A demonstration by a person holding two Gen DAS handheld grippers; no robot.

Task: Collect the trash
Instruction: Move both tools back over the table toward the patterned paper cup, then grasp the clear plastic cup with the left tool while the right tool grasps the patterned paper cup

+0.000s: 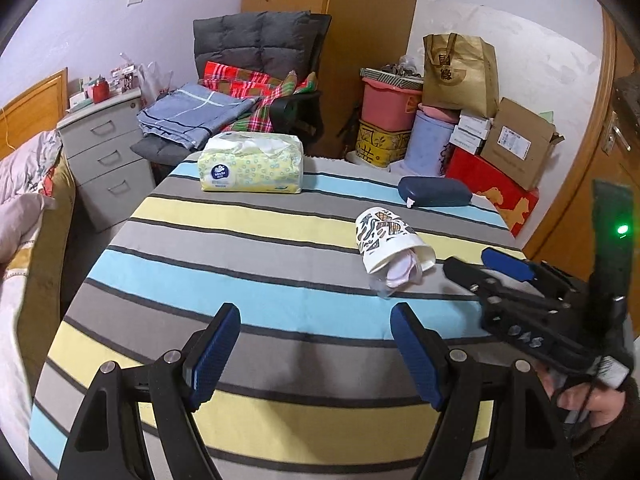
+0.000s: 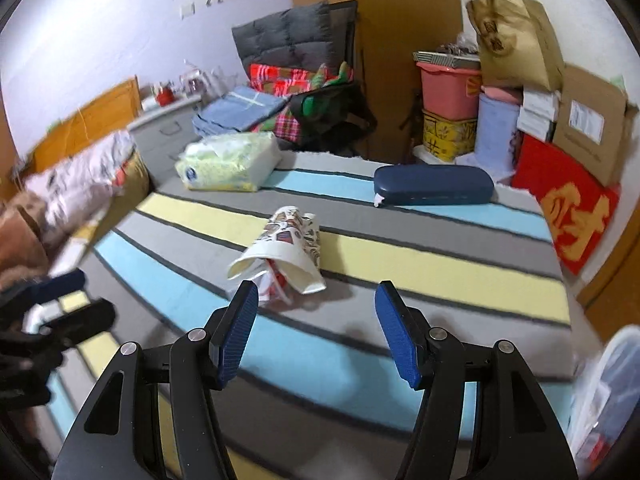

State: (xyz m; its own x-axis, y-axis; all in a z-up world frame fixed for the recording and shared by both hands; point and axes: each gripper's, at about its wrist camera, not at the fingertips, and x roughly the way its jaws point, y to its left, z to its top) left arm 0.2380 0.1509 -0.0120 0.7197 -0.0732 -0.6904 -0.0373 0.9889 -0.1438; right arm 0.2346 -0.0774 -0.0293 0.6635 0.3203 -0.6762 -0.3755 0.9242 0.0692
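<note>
Patterned paper cup (image 1: 390,240) on its side, no legible writing; left claw (image 1: 316,354) and right claw (image 2: 316,332) both agape, empty.

Inside of the tipped paper cup (image 1: 388,242) mostly hidden; only crumpled scraps showing at the mouth. Blurred throughout in the right wrist view, worst toward the left edge, where the left gripper (image 2: 68,300) smears dark. Cut off at the lower right corner: a clear plastic container (image 2: 612,392), contents unreadable. Print on the tissue pack (image 1: 251,166) too small to read.
</note>
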